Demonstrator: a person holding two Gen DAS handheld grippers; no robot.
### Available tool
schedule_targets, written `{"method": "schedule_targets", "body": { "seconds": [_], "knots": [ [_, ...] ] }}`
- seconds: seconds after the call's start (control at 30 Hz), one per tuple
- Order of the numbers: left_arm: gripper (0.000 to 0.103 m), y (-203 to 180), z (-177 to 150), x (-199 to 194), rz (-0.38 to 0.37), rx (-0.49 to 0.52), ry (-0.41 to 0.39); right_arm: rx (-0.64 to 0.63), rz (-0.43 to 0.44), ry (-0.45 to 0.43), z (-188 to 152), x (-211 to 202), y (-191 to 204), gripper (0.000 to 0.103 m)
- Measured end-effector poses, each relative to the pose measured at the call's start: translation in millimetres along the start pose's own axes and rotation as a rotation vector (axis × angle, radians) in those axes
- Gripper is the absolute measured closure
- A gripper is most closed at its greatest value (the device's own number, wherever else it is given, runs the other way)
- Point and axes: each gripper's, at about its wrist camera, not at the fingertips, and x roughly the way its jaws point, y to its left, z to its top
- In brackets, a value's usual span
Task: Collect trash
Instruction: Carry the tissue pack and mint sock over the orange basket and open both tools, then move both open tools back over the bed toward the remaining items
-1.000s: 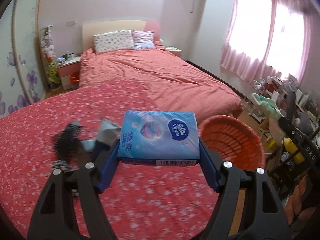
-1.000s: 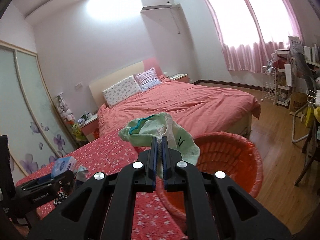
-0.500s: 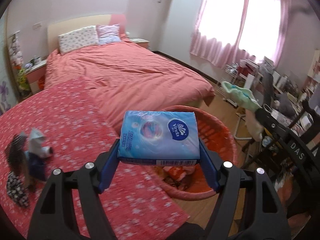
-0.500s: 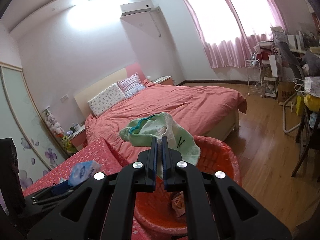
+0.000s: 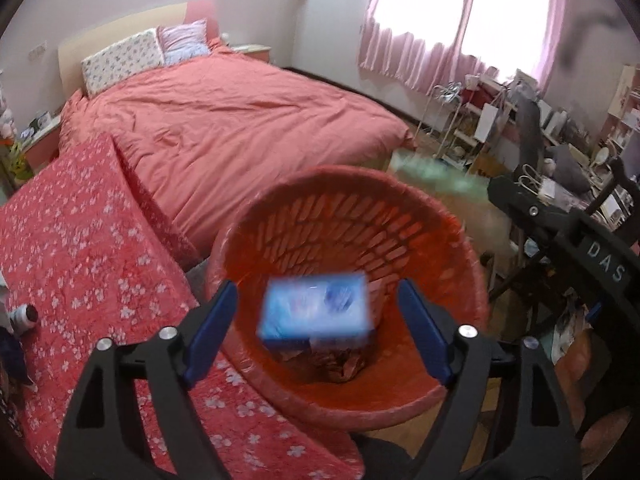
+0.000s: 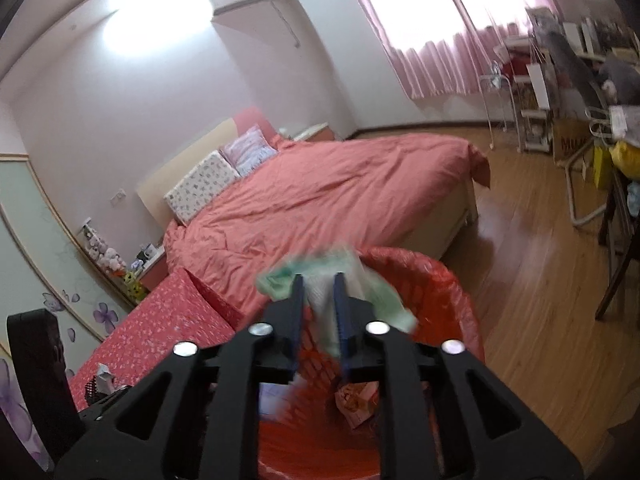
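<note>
Now that both grippers hang over the orange basket [image 5: 452,248], their jaws have just been opening: the left gripper [image 5: 316,320] stands released, and the blue tissue pack [image 5: 316,312] drops free between its fingers into the basket. The right gripper [image 6: 318,312] is parted too, the green sock [image 6: 384,300] slipping loose over the rim, so both pieces look collected.

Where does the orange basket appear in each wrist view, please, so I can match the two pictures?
Left wrist view: the orange basket fills the lower centre, just beyond the open left gripper, beside the floral bedspread.
Right wrist view: the basket sits at lower centre-right, partly behind the right gripper.
Shared landmark: the bed with the salmon duvet beyond the basket.
</note>
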Motion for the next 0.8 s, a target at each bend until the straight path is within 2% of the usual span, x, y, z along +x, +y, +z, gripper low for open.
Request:
{"method": "schedule_targets", "body": {
  "seconds": [0.03,0.2,0.4,0.67,0.8],
  "knots": [
    [0.020,5.4,-1.6,2.2,0.004,-0.010,0.008,0.010,-0.004,0.010,-2.2,1.8,-2.6,0.072],
    [0.020,31.4,-11.1,-1.2,0.048,-0.041,0.019,0.012,-0.038,0.033,-8.2,1.2,-3.5,0.068],
    [0.018,60.5,-28.2,-29.0,0.146,-0.060,-0.009,-0.012,-0.075,0.036,-6.1,-2.6,3.7,0.062],
    [0.017,108.2,-54.4,-71.0,0.253,-0.123,-0.031,-0.110,-0.076,0.044,-18.2,-6.6,36.4,0.051],
    [0.016,144.5,-72.1,-99.4,0.309,-0.194,-0.048,-0.157,-0.057,0.053,-26.2,-9.3,55.9,0.046]
  ]
}}
